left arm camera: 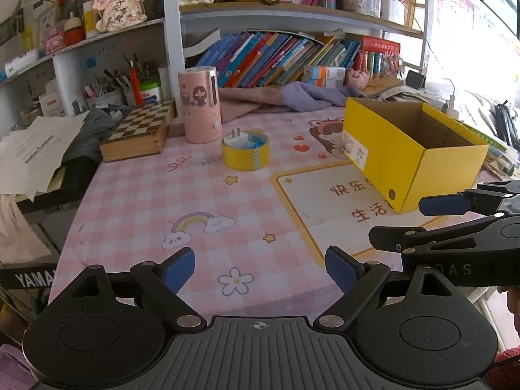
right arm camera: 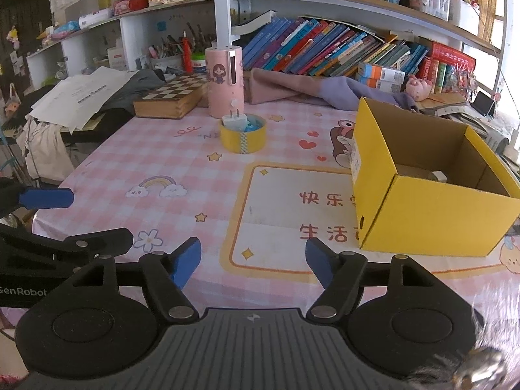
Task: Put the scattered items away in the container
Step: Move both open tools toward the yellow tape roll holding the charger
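Sitting open at right on table: yellow box (right arm camera: 432, 221), something pale inside at bottom, unclear what. Left out: tape roll (left arm camera: 245, 153) with charger (left arm camera: 234, 137) in its core, mid-table, well apart from box. Both claws empty: left gripper (left arm camera: 260, 268) wide, right gripper (right arm camera: 253, 261) part-open. Judgement: tidying barely started.

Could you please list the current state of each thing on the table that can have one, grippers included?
yellow box: open-topped, upright, something pale inside.
yellow tape roll: lying flat.
white plug: resting in the roll's hole, prongs up.
pink canister: upright.
chessboard case: closed, flat.
left gripper: open, empty.
right gripper: open, empty.
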Tool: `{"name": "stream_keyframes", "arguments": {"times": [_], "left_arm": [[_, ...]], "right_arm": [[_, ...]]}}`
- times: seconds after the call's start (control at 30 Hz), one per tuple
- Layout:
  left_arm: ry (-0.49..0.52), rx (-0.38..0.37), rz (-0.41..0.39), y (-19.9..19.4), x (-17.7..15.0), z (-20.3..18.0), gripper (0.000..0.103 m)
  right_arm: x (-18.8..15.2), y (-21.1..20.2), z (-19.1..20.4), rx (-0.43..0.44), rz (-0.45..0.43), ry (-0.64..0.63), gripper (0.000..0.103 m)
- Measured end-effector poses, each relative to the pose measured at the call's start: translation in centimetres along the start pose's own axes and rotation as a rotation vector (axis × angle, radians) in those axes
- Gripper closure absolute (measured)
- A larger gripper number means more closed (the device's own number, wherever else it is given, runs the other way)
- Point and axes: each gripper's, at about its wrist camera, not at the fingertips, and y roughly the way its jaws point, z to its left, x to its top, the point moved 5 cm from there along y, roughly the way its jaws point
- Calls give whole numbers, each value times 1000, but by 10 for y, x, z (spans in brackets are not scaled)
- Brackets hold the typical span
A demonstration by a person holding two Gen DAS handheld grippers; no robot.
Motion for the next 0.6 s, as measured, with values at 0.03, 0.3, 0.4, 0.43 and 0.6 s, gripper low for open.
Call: {"name": "stream_keyframes", "arguments": {"times": [0.03,0.3,0.4,0.43,0.6], "left_arm": [[-3,1,3,3,2,1,13],[-37,20,29,30,13,17,13],[-46,23,41,41,18,22,13],[-49,24,45,45,20,23,13],[-49,24,57,63,30,26,13]], "right_arm": [[2,3,0,0,1,0,33],[20,34,-6,9,33,0,33],[26,46,-7,13,44,-2,33],[28,50,-7,14,47,-1,33],[42,70,-14,15,62,8,33]]}}
